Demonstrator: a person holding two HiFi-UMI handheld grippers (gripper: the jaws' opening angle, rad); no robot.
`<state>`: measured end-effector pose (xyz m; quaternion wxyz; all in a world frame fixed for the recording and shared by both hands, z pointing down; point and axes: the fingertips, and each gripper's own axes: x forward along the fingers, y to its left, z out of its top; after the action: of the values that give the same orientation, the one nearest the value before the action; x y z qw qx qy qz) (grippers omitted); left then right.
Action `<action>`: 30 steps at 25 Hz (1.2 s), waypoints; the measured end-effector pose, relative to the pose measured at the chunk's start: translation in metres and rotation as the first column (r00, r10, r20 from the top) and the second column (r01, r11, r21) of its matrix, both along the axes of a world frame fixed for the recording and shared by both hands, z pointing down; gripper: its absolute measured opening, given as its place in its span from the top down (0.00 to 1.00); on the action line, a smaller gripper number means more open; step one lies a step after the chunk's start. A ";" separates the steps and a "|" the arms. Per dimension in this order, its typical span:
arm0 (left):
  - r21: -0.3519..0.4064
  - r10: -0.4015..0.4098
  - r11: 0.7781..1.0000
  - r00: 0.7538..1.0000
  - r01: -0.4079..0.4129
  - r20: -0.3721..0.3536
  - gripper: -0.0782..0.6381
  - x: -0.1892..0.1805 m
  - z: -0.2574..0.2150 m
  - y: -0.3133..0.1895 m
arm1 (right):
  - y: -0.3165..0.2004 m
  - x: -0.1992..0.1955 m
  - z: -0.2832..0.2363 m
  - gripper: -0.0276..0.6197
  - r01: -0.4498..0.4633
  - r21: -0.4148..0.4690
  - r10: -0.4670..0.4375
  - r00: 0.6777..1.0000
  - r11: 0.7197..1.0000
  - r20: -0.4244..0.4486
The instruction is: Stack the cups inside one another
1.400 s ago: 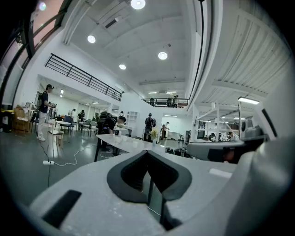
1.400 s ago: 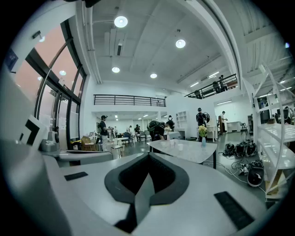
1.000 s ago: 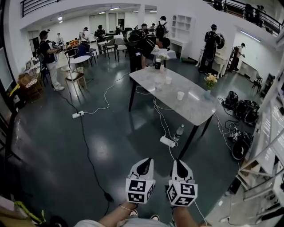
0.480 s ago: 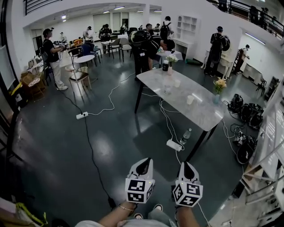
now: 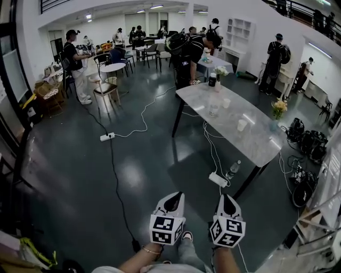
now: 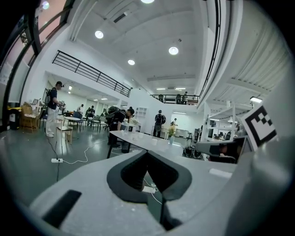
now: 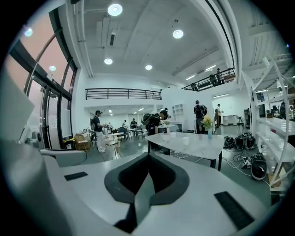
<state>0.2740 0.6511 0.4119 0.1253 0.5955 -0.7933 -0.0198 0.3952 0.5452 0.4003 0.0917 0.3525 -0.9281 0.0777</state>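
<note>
Your left gripper (image 5: 171, 202) and right gripper (image 5: 228, 206) sit side by side above the floor (image 5: 80, 176), fingers closed on nothing. The cups (image 5: 242, 125) stand on the bench (image 5: 256, 145) at one o'clock, well apart from both.

A large hall with a dark, glossy floor (image 5: 69, 176) and white walls (image 5: 260, 24) is seen. A long table (image 5: 261, 146) with a pale marbled top and black legs is placed at the right. White cables (image 5: 143, 114) and a power strip (image 5: 107, 137) are laid on the floor near it. A small round table (image 5: 113, 67) is set farther back. Tall windows (image 7: 39, 69), a railed gallery (image 7: 123, 94) and round ceiling lamps (image 7: 115, 9) are shown above.
</note>
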 end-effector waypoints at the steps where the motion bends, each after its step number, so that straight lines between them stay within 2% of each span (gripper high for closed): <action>1: -0.005 -0.008 1.000 1.000 0.008 0.005 0.90 -0.005 0.000 -0.006 | -0.006 -0.005 -0.001 0.95 0.006 0.002 -0.006 1.000 1.000 0.004; 14: -0.015 -0.036 0.999 0.999 0.036 0.028 0.90 -0.051 -0.017 -0.133 | -0.136 -0.055 -0.018 0.95 0.056 0.002 -0.056 0.998 0.998 0.001; 20: -0.022 -0.017 1.000 0.999 0.018 0.032 0.90 -0.062 -0.017 -0.191 | -0.192 -0.066 -0.013 0.95 0.052 -0.018 -0.052 0.999 0.998 -0.007; 30: -0.051 -0.008 0.999 1.000 0.010 0.029 0.90 -0.079 -0.006 -0.248 | -0.252 -0.080 0.000 0.95 0.037 -0.048 -0.037 0.999 0.998 -0.010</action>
<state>0.1950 0.4030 0.4062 0.1289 0.5887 -0.7980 0.0088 0.3153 0.2937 0.4000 0.1064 0.3334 -0.9318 0.0961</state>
